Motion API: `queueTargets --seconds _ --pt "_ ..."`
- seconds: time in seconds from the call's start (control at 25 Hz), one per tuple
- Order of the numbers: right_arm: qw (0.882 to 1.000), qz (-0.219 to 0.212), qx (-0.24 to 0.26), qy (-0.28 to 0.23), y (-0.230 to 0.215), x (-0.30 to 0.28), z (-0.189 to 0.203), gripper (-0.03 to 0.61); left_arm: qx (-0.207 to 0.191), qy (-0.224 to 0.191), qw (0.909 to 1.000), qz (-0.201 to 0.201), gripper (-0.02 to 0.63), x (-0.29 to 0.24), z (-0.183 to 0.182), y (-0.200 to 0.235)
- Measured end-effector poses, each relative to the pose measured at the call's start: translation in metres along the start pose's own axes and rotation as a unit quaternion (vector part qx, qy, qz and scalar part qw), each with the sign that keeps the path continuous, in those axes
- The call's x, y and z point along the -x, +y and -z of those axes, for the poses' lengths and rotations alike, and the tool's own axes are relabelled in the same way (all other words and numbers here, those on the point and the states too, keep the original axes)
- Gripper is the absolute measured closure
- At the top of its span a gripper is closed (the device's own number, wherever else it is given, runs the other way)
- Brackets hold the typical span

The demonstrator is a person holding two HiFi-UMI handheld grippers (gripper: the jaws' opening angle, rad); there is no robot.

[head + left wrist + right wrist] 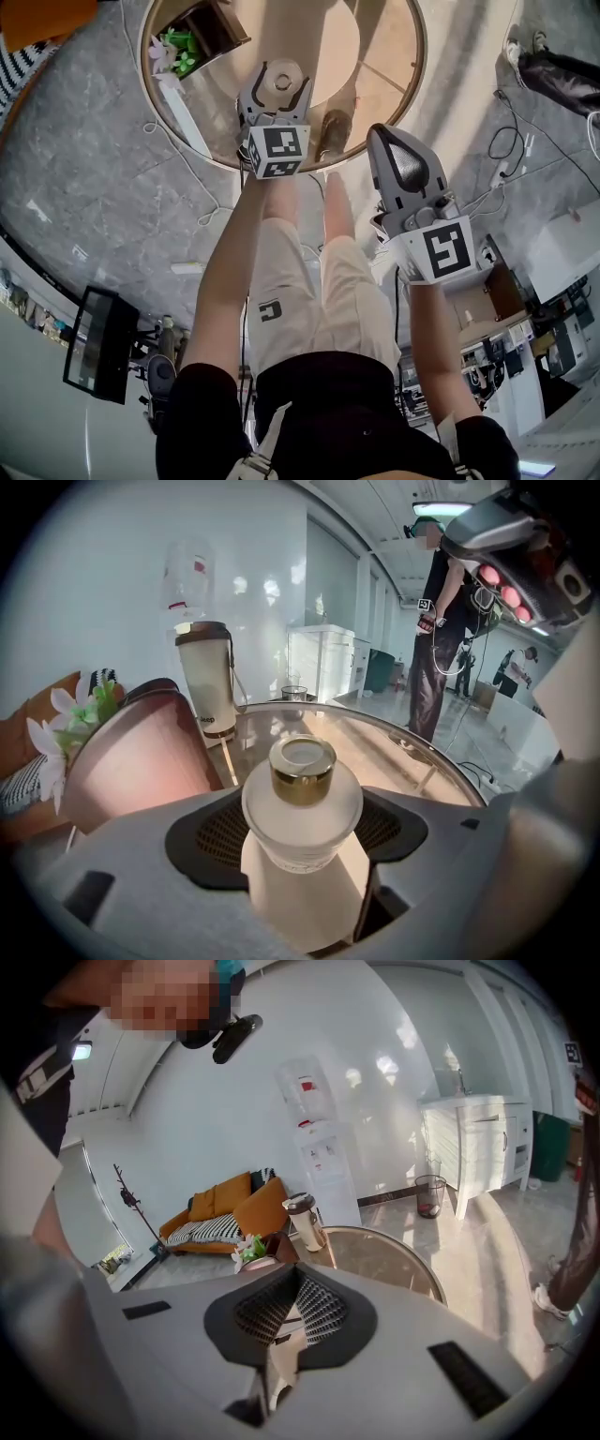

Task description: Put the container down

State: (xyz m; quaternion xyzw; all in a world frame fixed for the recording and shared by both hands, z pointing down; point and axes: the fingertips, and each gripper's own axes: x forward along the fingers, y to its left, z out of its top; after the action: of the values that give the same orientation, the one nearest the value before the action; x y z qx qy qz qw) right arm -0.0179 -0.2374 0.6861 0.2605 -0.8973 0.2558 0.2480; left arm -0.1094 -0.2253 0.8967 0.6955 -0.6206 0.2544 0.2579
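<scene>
A frosted glass container (302,803) with a gold cap stands upright between the jaws of my left gripper (280,86), which is shut on its body. In the head view it hangs over the near part of a round glass table (394,84); I cannot tell whether its base touches the glass. My right gripper (397,155) is to the right, beside the table's near edge, jaws pressed together with nothing in them. Seen from the right gripper view, the table (398,1260) lies ahead and below.
On the table's left side stand a pink box (141,761) with flowers (66,719) and a beige tumbler (208,682). Cables (506,141) trail on the floor at right. An orange sofa (225,1206) and a bin (429,1194) are farther off. A person (441,630) stands beyond the table.
</scene>
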Motion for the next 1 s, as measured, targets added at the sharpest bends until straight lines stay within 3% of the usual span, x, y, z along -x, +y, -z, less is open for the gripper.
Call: queueTargets --seconds 0.48,1.0 --pt "1.0 -0.002 0.002 0.0 0.0 0.005 -0.001 0.575 -0.001 -0.016 0.9999 0.0 0.27 0.004 -0.007 -0.002" --pt "0.999 -0.014 0.026 -0.023 0.016 0.047 -0.044 0.575 -0.004 -0.046 0.9987 -0.022 0.27 0.049 -0.066 -0.003"
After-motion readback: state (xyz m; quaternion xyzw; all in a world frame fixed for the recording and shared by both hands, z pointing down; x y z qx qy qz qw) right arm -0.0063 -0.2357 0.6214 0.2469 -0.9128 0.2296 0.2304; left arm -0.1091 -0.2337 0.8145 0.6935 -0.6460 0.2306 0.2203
